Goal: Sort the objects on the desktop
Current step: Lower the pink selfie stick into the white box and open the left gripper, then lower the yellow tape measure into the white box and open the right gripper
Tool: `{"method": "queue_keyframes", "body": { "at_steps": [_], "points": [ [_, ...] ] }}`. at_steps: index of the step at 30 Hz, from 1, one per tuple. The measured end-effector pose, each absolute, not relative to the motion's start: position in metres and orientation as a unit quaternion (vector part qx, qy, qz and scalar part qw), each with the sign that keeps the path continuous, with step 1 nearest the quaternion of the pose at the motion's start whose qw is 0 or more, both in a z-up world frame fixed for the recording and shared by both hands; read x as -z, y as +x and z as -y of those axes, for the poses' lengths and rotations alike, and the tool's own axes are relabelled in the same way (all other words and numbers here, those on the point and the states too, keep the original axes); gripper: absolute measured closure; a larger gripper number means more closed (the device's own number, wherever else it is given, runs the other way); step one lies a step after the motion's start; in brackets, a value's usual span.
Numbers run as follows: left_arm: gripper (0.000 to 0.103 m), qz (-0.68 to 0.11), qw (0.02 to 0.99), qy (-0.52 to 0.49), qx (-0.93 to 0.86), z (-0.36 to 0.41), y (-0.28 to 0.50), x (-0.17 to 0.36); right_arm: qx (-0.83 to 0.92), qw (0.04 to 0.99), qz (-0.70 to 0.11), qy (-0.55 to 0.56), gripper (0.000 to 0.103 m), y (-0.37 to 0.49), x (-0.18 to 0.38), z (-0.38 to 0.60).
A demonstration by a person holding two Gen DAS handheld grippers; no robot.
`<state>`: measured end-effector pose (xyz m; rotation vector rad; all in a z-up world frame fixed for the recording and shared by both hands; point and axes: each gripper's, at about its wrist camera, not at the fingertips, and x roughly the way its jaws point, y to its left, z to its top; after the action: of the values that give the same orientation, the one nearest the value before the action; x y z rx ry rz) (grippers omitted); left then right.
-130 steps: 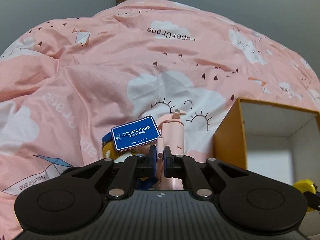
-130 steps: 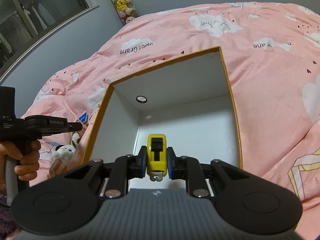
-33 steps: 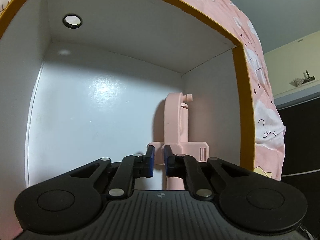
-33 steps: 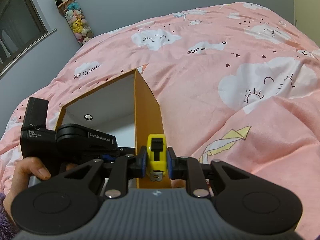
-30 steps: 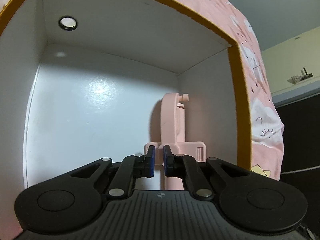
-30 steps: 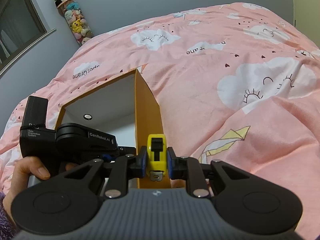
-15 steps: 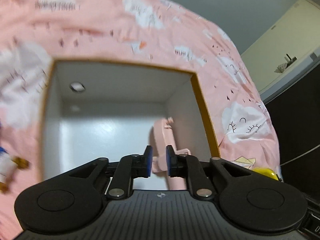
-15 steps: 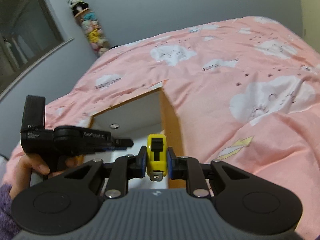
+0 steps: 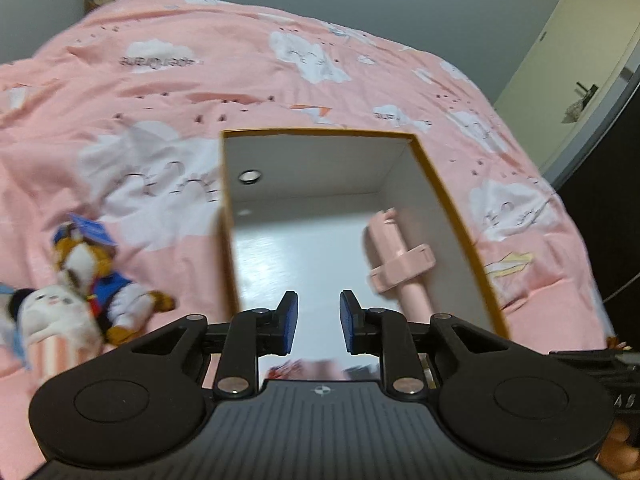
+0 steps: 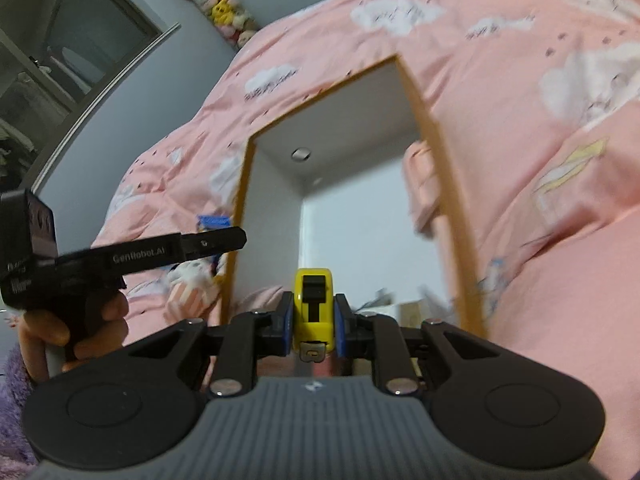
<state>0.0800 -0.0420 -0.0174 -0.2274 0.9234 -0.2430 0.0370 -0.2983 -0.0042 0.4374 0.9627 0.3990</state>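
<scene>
My left gripper (image 9: pixel 314 322) let go, jaws opening and empty, pink holder (image 9: pixel 398 258) now in box (image 9: pixel 320 133) at 2 o'clock; right gripper (image 10: pixel 314 320) clamped on tape measure (image 10: pixel 313 304), next in.

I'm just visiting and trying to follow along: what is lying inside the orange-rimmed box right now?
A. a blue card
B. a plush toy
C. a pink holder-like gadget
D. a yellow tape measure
C: the pink gadget lies on the white floor of the box by its right wall; the yellow tape measure is clamped in the right tool, and the plush toys lie outside on the bedspread.
</scene>
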Motion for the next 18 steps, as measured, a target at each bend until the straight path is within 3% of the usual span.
{"method": "queue_keyframes", "body": {
  "at_steps": [18],
  "points": [
    [0.076, -0.451, 0.879, -0.117, 0.098, 0.019, 0.052, 0.029, -0.191, 0.813, -0.524, 0.166, 0.078, 0.050, 0.040, 0.252]
  ]
}}
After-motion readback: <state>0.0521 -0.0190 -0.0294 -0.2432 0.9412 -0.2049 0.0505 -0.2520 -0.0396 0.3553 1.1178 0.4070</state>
